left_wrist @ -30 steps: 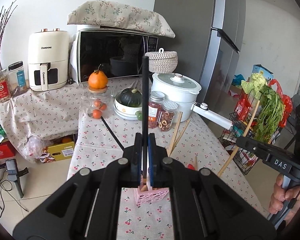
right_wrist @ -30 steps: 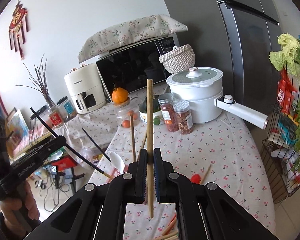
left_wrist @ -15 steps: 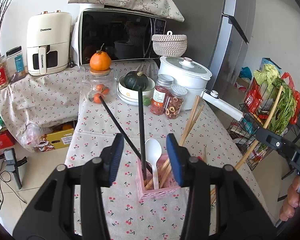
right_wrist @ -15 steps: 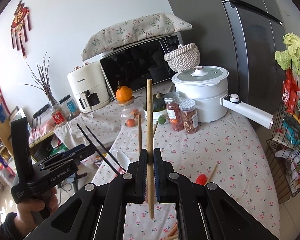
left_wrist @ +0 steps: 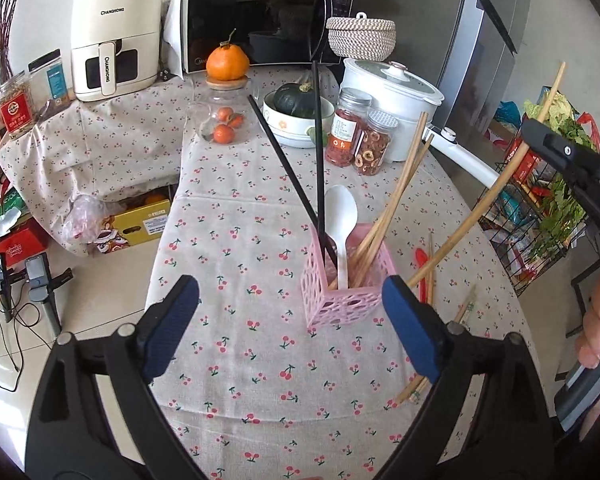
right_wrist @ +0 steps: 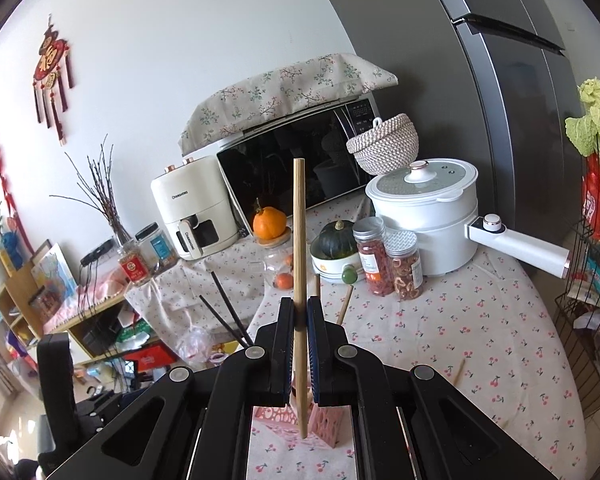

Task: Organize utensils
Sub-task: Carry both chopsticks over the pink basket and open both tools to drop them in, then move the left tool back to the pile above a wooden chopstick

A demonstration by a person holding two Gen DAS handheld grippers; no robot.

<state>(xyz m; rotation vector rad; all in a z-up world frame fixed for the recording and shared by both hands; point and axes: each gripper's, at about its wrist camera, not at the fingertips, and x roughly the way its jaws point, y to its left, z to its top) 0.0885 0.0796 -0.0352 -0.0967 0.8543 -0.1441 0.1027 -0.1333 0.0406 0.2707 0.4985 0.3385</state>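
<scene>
Near the worktop (left_wrist: 236,344)'s near edge, with bare cloth toward its left edge, the pink holder (left_wrist: 342,284) of utensils stood just ahead of the empty, opening left gripper (left_wrist: 290,320), while the right gripper (right_wrist: 299,322) clamped a wooden chopstick (right_wrist: 299,248) upright above it.

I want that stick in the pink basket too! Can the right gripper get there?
Probably yes. The right gripper holds the wooden chopstick upright just above the pink basket, whose top is open, and the left gripper, jaws opening, holds nothing.
</scene>
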